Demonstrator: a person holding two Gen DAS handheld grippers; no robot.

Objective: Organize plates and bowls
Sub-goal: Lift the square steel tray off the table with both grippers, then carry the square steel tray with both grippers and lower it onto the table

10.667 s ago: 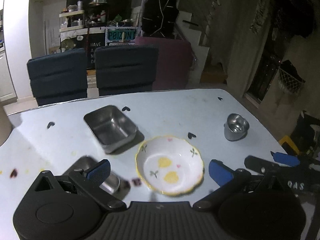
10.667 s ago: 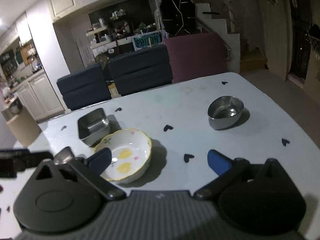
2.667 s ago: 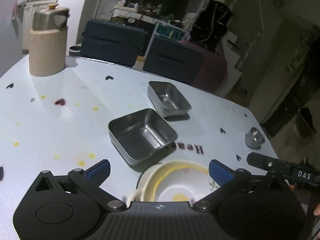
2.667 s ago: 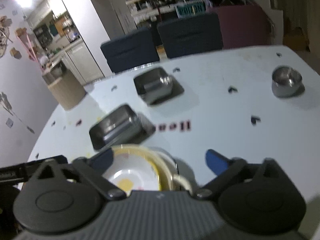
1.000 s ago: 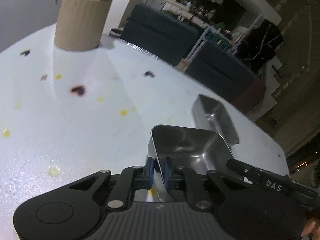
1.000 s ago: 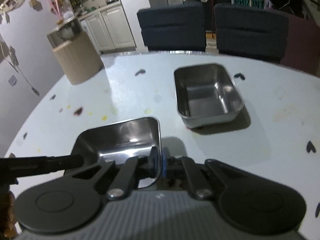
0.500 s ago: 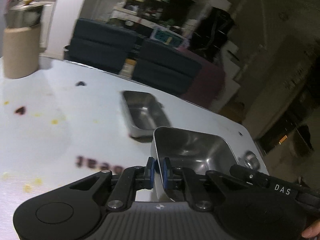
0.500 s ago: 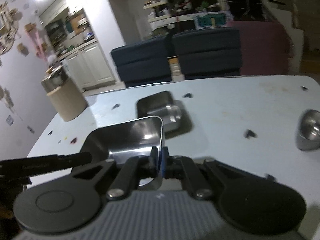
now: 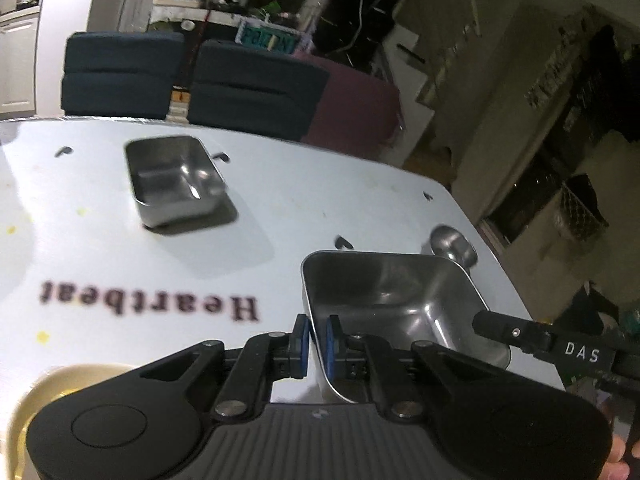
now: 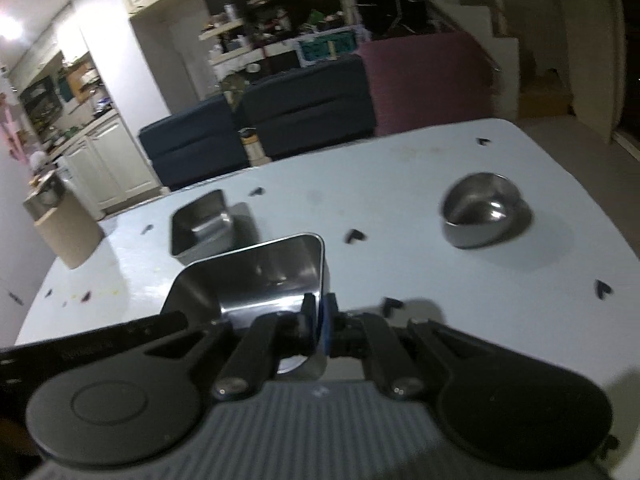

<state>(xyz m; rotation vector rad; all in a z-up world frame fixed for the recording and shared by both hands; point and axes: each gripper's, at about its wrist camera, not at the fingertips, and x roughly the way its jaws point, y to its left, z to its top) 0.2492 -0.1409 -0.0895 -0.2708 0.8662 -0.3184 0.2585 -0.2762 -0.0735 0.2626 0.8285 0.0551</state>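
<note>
Rectangular steel tray (image 9: 384,300) empty, shiny, lifted off counter, tilted; opposite walls pinched between blue pads. Second steel tray (image 9: 174,178), same shape, empty, flat on counter farther back, well apart. Round steel bowl (image 10: 482,210) upright near counter's right edge. Cream bowl with yellow rim (image 9: 36,392) partly visible at lower left.

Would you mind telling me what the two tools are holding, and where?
Both hold one rectangular steel tray: left tool and right tool each pinch opposite side walls.

Two close wrist views, sharing steel tray (image 9: 384,300)
</note>
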